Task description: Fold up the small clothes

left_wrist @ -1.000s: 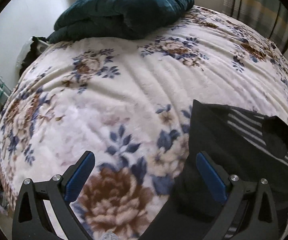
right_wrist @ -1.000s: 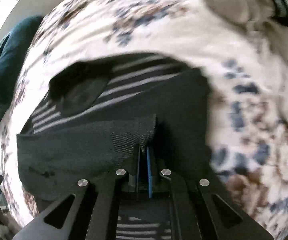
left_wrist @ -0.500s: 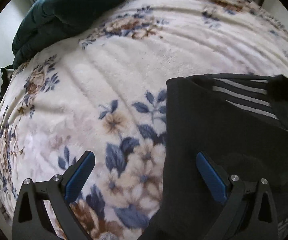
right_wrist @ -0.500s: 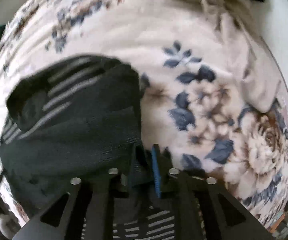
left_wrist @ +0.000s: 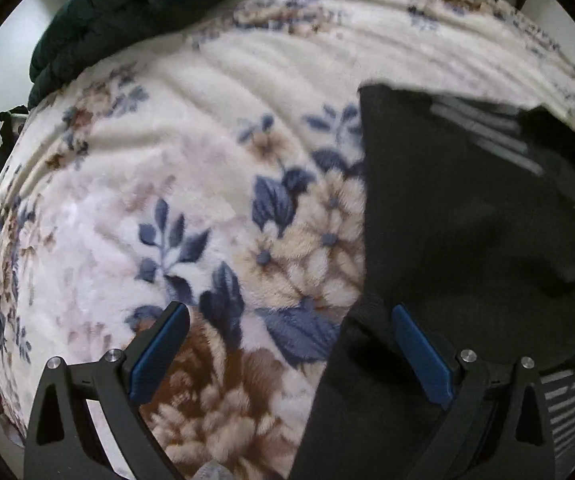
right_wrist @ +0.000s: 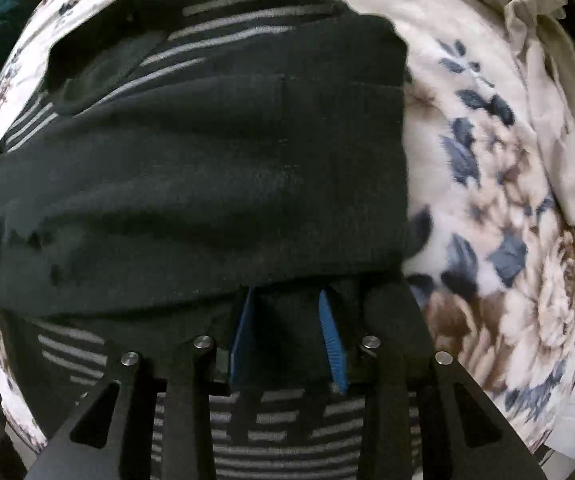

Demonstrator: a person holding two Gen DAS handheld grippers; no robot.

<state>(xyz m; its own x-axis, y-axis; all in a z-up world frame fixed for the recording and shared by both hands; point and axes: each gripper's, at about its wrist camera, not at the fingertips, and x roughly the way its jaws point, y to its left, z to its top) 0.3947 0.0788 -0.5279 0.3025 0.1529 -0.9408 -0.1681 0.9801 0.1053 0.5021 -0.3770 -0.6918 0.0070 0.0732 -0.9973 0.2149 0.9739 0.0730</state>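
Note:
A black garment with grey stripes [right_wrist: 207, 168] lies on a floral blanket [left_wrist: 191, 184], with a plain black layer folded over the striped part. It also shows at the right of the left wrist view [left_wrist: 467, 240]. My left gripper [left_wrist: 287, 344] is open and empty; its left finger is over the blanket and its right finger is over the garment's left edge. My right gripper [right_wrist: 287, 312] has its jaws partly apart at the near edge of the folded layer, with black cloth between the blue pads [right_wrist: 331, 344].
A dark teal quilt [left_wrist: 135, 12] is bundled at the far side of the bed. Beige cloth [right_wrist: 547, 92] lies crumpled at the right of the bed. The bed's left edge and some clutter [left_wrist: 7, 128] show beyond the blanket.
My right gripper has carried the black layer over the striped part and its jaws have opened from shut. My left gripper has stayed open and shifted slightly by the garment's left edge.

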